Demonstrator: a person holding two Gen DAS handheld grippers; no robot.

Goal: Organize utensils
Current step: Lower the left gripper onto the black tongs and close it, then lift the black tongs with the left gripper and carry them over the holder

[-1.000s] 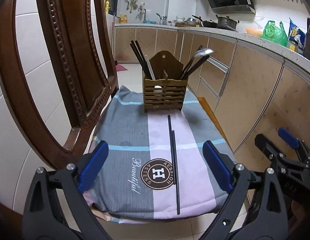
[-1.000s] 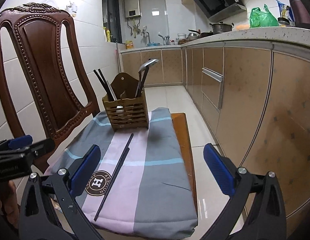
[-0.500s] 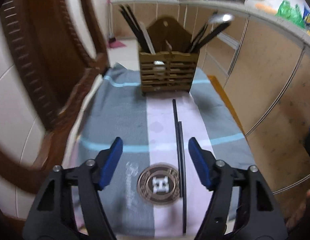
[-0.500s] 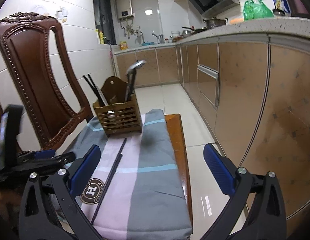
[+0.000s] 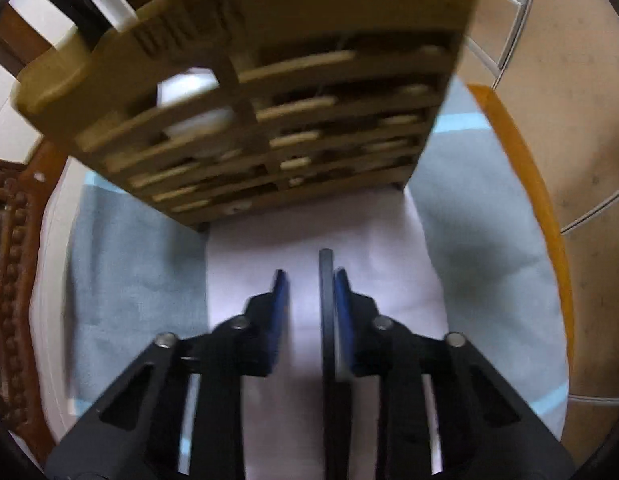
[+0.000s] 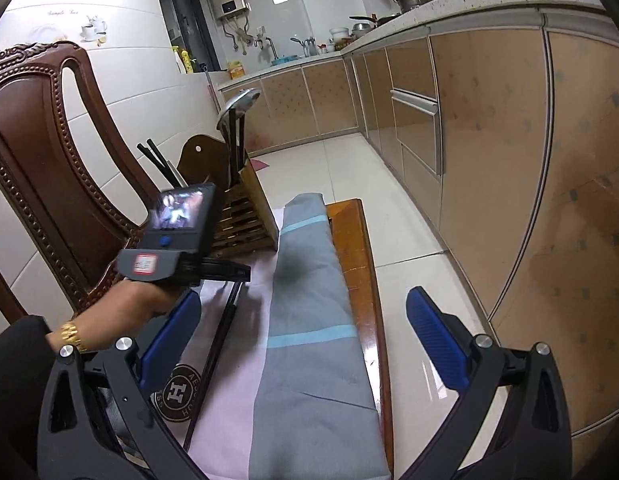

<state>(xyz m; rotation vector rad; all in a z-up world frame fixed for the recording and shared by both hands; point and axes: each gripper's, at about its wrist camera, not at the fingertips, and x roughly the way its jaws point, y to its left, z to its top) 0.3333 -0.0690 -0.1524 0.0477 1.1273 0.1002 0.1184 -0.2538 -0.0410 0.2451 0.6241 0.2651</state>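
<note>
Black chopsticks [image 5: 326, 320] lie on the striped cloth [image 5: 129, 272] in front of the wooden utensil holder [image 5: 269, 100]. My left gripper [image 5: 307, 292] is low over the cloth, its blue pads narrowed around the far end of the chopsticks; the right pad [image 5: 343, 300] touches them, a gap remains on the left. In the right wrist view the chopsticks [image 6: 217, 344] run under the left gripper's body [image 6: 177, 240] towards the holder [image 6: 241, 208], which holds a ladle and more chopsticks. My right gripper [image 6: 305, 336] is wide open and empty above the cloth's right edge.
A carved wooden chair back [image 6: 49, 152] stands at the left. The wooden stool edge [image 6: 357, 264] shows right of the cloth. Kitchen cabinets [image 6: 489, 140] run along the right, with tiled floor [image 6: 321, 164] between.
My left gripper has moved forward and down to the chopsticks' far end and narrowed around them. The right gripper has shifted slightly right and stays open.
</note>
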